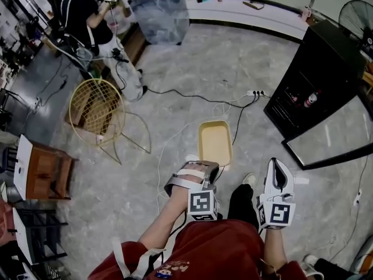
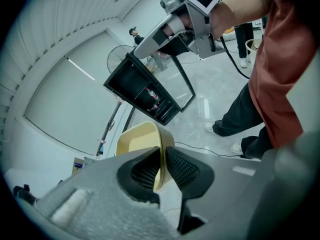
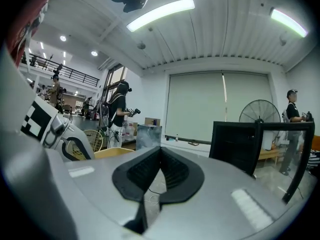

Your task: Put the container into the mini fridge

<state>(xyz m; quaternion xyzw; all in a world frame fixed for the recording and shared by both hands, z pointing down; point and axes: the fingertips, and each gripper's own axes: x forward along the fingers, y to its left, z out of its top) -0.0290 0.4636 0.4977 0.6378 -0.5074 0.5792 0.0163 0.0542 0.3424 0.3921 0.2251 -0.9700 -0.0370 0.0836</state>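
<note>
The grey marbled floor (image 1: 233,69) fills most of the head view. At its upper right stands the black mini fridge (image 1: 317,74), its glass door (image 1: 332,139) swung wide open toward the lower right and a red-capped bottle (image 1: 310,100) on a shelf inside. At the left of that view a yellow wire chair (image 1: 96,107) stands on the floor, and another person (image 1: 87,10) stands in the upper left corner. The yellow container (image 1: 215,142) is in the middle of the frame, well apart from the fridge and to its left, with its open side up. You hold it by its near rim in your left tool (image 1: 201,167). In the left gripper view that tool (image 2: 162,166) is clamped on the container (image 2: 137,141), with one black ribbed pad inside the wall and the other outside it, and the fridge (image 2: 145,94) lies beyond. Your right tool (image 1: 278,168) is at the lower right of the head view, beside the left one. In the right gripper view its jaws (image 3: 160,159) are pressed together with nothing between them, and the fridge (image 3: 240,139) shows to the right of centre.
</note>
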